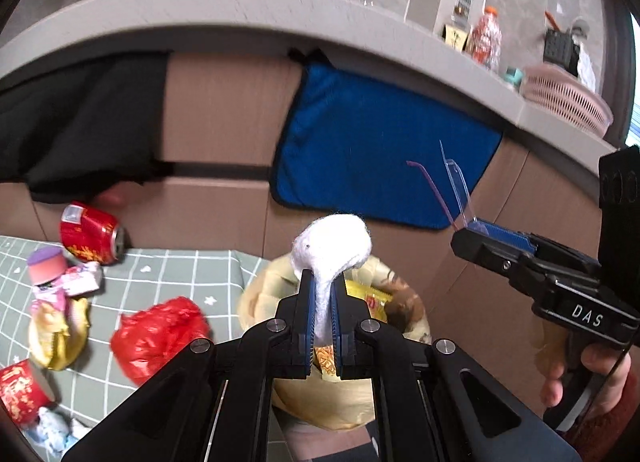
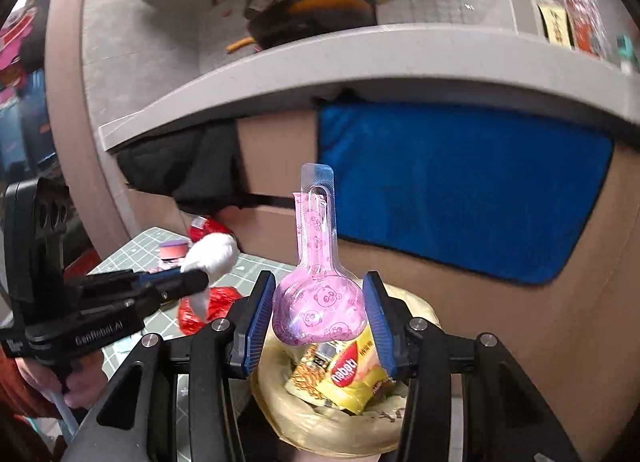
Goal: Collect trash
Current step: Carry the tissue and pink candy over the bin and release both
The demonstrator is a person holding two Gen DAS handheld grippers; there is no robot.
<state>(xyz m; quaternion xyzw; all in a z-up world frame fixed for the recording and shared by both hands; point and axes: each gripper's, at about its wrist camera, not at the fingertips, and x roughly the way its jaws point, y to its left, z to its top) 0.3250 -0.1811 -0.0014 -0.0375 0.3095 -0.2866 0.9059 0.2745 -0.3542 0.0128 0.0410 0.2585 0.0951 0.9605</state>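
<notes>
My left gripper (image 1: pixel 323 282) is shut on a white tissue wad (image 1: pixel 332 248) that bulges above its fingertips. It hangs over the open yellow trash bag (image 1: pixel 332 402), which holds a yellow snack wrapper (image 2: pixel 348 374). My right gripper (image 2: pixel 319 286) is shut on a pink spoon-shaped plastic packet (image 2: pixel 320 302), also above the yellow bag (image 2: pixel 280 394). In the left wrist view the right gripper (image 1: pixel 480 232) enters from the right with clear plastic sticking up from it. In the right wrist view the left gripper (image 2: pixel 196 280) comes in from the left, carrying the white wad (image 2: pixel 212 256).
On the green checked tablecloth (image 1: pixel 180 274) at the left lie a crushed red can (image 1: pixel 94 232), a red plastic bag (image 1: pixel 160 332), a pink cup (image 1: pixel 48 266) and other scraps. A blue towel (image 1: pixel 380 141) hangs on the cabinet under the grey counter (image 1: pixel 240 1). A pink basket (image 1: pixel 568 97) stands on it.
</notes>
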